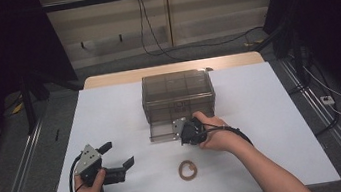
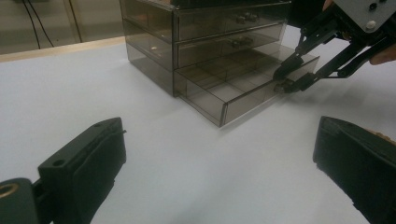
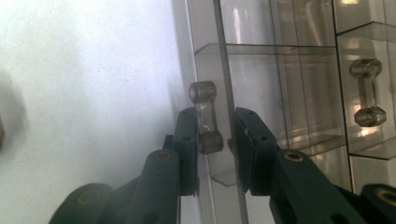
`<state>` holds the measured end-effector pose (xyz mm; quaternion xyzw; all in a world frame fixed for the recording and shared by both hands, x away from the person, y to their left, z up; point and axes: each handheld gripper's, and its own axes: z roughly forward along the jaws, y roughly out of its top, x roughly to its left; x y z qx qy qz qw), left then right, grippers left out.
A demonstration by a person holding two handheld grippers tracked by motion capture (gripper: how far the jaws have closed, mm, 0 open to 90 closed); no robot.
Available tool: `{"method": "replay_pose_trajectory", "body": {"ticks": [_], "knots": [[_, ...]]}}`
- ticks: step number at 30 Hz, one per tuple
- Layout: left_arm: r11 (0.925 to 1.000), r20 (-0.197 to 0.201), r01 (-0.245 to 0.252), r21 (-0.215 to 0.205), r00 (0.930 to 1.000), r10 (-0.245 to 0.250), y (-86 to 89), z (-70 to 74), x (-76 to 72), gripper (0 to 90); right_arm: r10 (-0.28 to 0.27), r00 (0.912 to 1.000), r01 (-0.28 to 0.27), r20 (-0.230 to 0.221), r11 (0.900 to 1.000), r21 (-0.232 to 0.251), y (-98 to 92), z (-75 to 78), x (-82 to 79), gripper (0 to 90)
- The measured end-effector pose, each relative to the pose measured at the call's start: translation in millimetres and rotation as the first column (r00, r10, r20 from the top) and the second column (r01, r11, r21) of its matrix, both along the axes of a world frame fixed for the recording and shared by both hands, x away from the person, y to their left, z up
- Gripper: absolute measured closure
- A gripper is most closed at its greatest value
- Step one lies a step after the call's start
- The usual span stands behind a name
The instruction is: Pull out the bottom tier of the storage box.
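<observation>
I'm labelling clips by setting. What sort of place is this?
Probably a lab recording station, not a home: a white table bearing a smoky drawer box, loose cables along the wall, and black curtains at the sides.

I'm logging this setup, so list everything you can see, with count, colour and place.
drawer cabinet: one, smoky clear plastic, middle of the table toward the far side
bottom drawer: one, smoky clear, pulled out toward the person
drawer handle: one, clear, on the bottom drawer's front, between the right gripper's jaws
ring: one, tan, near edge of the table, in front of the cabinet
table: one, white top
cables: several, black, on the floor and wall behind
left gripper: one, black, jaws wide apart, near left of the table
right gripper: one, black, closed on the drawer handle and front panel
</observation>
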<state>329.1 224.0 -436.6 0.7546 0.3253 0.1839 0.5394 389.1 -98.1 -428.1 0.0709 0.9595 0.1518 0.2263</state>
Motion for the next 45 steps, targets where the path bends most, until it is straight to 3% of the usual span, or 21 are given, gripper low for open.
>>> {"method": "replay_pose_trajectory", "body": {"ticks": [18,25,31,38,45], "knots": [[1.0,0.0,0.001,-0.003,1.0,-0.001,-0.3,0.0,-0.1,2.7,-0.006,1.0,0.006,-0.001,1.0,0.022,-1.6,-0.3,-1.3,70.2],[1.0,-0.001,0.003,-0.002,1.0,-0.003,-1.0,-0.1,-0.1,2.7,-0.026,0.9997,0.026,-0.002,0.999,0.047,-4.5,-0.9,-3.0,66.8],[1.0,-0.001,0.002,-0.003,1.0,-0.002,-1.1,-0.1,-0.3,2.7,-0.046,0.9989,0.046,-0.002,0.994,0.104,-8.2,2.9,-5.1,61.3],[1.0,-0.001,0.002,0.0,1.0,-0.002,-1.4,-0.2,-0.3,2.7,-0.109,0.9939,0.111,-0.018,0.973,0.202,-16.4,4.2,-11.3,51.4],[1.0,0.0,0.002,0.005,1.0,-0.002,-1.4,-0.3,-0.3,2.7,-0.169,0.9847,0.174,-0.042,0.936,0.307,-27.2,5.1,-17.9,44.4]]}}
